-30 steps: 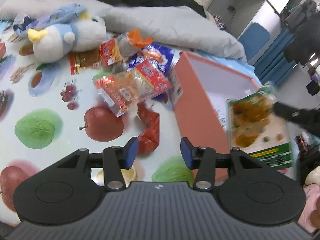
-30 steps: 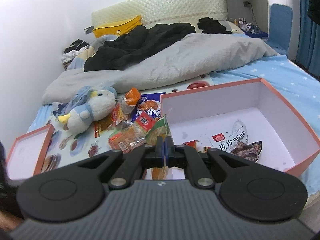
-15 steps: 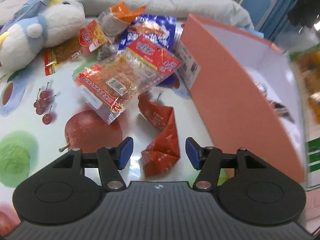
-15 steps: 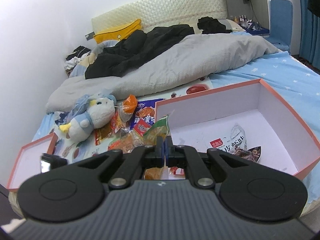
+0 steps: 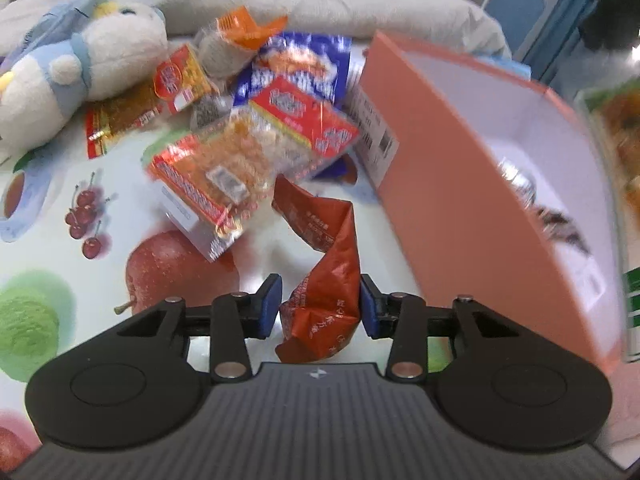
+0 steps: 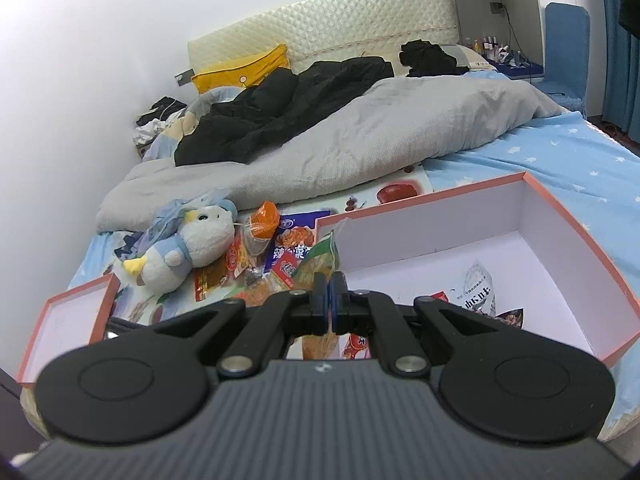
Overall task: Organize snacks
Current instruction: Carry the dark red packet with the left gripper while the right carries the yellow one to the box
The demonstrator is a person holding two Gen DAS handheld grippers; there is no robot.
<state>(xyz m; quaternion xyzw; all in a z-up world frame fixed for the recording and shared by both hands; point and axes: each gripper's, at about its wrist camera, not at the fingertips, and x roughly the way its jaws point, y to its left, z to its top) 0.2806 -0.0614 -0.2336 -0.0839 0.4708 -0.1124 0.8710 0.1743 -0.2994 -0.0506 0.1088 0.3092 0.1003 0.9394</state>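
1. Left gripper (image 5: 319, 306): jaws apart, straddling a crumpled red snack packet (image 5: 325, 280). The right blue pad touches the packet's edge; a thin gap shows at the left pad. Not clamped

2. Red packet lies on the fruit-print cloth (image 5: 52, 248), just left of the orange box (image 5: 460, 204) outer wall

3. Right gripper (image 6: 330, 300): jaws closed on a green-edged snack bag (image 6: 320, 258), which sticks up above the pads and hangs below them. The same bag shows blurred at the far right edge of the left wrist view (image 5: 616, 136)

4. Orange box (image 6: 576, 232) is open-topped with a white interior. Inside on the floor: a white and dark snack bag (image 6: 480, 292) with printed characters, plus a small red-labelled packet (image 6: 358, 342) partly hidden behind the right gripper

5. Snack pile left of the box on the cloth: a clear packet with red trim (image 5: 224, 176) on top, a blue bag (image 5: 304, 68) under it, an orange-topped packet (image 5: 240, 36) behind, a red and gold flat packet (image 5: 140, 112) toward the plush

6. Plush toy (image 5: 76, 68), white and light blue with a yellow beak, lies at the pile's left, touching the red and gold packet

7. Box lid (image 6: 68, 320), orange rim and white inside, sits at the bed's near-left corner, well apart from the box

8. Grey duvet (image 6: 380, 140) and black clothing (image 6: 280, 112) are heaped behind the snacks
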